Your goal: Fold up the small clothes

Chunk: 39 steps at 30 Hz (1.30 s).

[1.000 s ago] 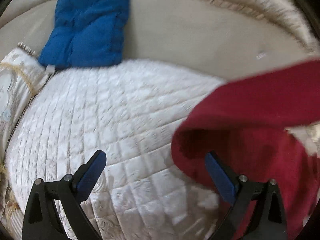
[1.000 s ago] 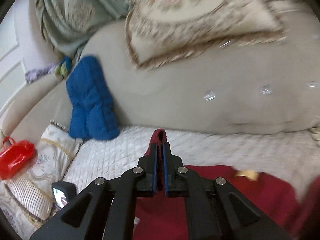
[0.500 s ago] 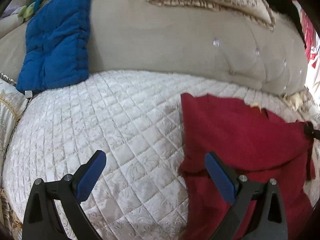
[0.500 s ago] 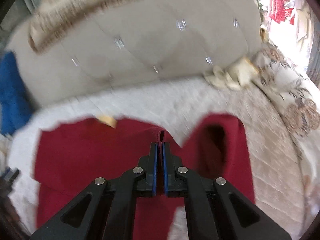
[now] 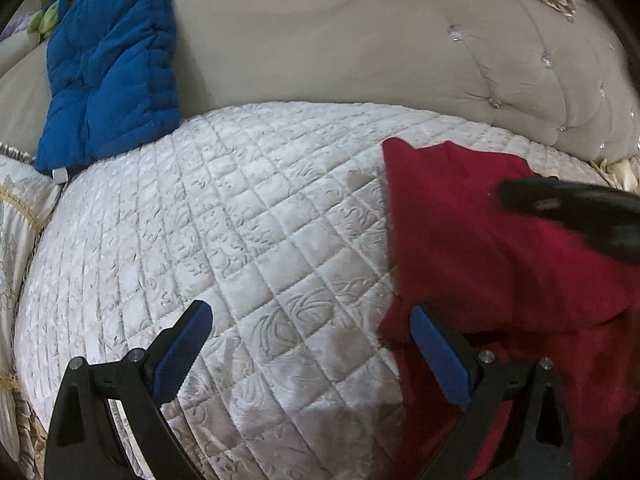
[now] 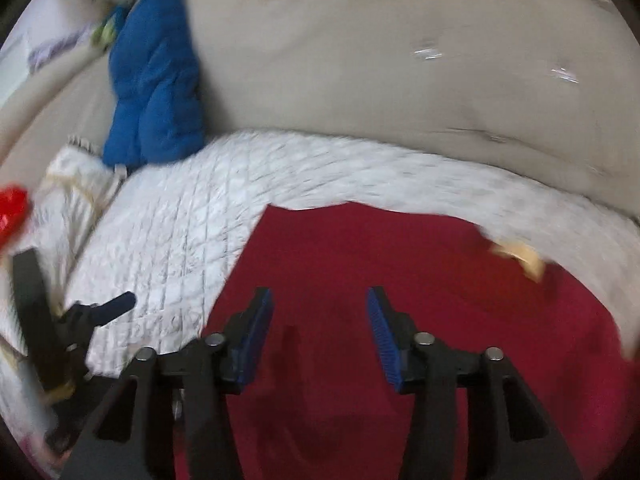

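A white quilted seat cover spreads over a beige tufted sofa, with one blue padded garment propped against the backrest at far left. The single red garment lies flat on the cover, directly under the right gripper, whose jaws are opening with nothing pinched between them. It sits to the right of the left gripper, wide open and empty, whose right fingertip overlaps the cloth's near left edge, so both are close.
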Tool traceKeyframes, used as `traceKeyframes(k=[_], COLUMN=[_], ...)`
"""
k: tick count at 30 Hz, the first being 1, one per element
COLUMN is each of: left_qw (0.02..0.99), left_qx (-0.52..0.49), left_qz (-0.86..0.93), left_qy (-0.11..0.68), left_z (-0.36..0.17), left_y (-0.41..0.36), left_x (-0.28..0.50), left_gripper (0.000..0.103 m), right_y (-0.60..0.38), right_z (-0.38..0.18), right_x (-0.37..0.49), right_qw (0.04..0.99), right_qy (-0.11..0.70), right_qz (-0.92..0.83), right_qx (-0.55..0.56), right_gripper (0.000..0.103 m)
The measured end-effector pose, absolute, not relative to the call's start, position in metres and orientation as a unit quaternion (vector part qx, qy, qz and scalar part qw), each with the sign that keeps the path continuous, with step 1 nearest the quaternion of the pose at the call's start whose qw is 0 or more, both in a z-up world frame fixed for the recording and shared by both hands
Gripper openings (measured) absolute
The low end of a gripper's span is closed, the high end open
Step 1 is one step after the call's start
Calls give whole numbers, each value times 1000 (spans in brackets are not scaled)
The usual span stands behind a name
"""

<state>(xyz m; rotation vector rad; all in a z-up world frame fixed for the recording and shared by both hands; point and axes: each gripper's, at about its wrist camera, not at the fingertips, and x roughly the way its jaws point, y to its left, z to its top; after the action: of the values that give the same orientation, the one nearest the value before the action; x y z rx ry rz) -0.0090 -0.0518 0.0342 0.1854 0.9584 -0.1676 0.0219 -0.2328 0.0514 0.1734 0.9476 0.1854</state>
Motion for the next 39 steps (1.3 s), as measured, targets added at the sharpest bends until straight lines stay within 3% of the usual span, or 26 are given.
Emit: traceKeyframes(k=[2, 5, 11, 20, 27, 35, 39], left_qw=[879, 882, 886, 889, 877, 883, 885], left_qx=[84, 83, 46, 43, 57, 47, 36], left_qz=[-80, -76, -83, -90, -77, -71, -77], left_qy=[462, 457, 455, 447, 471, 461, 458], left_z=[35, 39, 45, 47, 28, 35, 41], left_y=[-51, -49, -44, -59, -72, -68, -66], left_x=[-7, -4, 1, 0, 6, 3, 1], left_gripper=[101, 101, 101, 101, 101, 101, 101], right_y=[-213, -197, -206, -277, -327, -371, -410], right_z=[32, 8, 18, 46, 19, 69, 73], right_x=[46, 64, 54, -29, -62, -128, -162], right_qw=[869, 865, 869, 880, 856, 878, 865], right_qy=[481, 490, 478, 466, 503, 454, 454], right_qz=[97, 90, 100, 20, -38, -83, -193], right_qx=[66, 58, 86, 88, 116, 128, 92], right_gripper=[0, 0, 0, 7, 10, 13, 25])
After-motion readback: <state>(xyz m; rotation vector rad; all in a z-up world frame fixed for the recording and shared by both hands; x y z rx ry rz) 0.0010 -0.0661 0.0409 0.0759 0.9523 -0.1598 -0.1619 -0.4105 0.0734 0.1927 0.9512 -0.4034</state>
